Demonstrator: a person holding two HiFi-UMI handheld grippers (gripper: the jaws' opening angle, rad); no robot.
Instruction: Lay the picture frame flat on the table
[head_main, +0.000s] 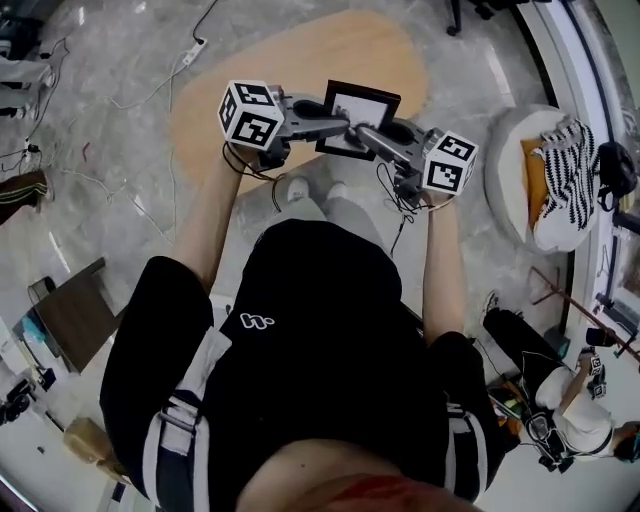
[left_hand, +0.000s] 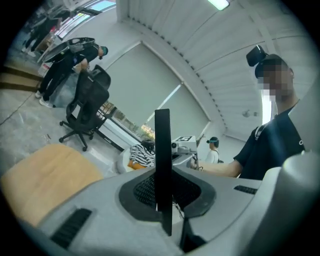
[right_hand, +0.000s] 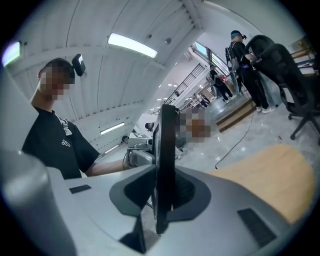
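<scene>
A black picture frame (head_main: 360, 118) with a white middle hangs tilted over the near edge of the tan oval table (head_main: 250, 90), between both grippers. My left gripper (head_main: 340, 125) is shut on the frame's left edge. In the left gripper view the frame (left_hand: 162, 150) stands edge-on, pinched between the dark pads of that gripper (left_hand: 162, 200). My right gripper (head_main: 366, 133) reaches the frame's lower right edge. In the right gripper view the frame (right_hand: 166, 150) stands edge-on between the jaws of that gripper (right_hand: 164, 200), with a thin gap beside it, so they stand slightly open.
A white round seat (head_main: 545, 180) with a striped cloth stands right of the table. A black office chair (left_hand: 82, 107) stands beyond the table (left_hand: 45, 170). Cables lie on the marble floor (head_main: 130, 90). People stand in the background (right_hand: 240, 55).
</scene>
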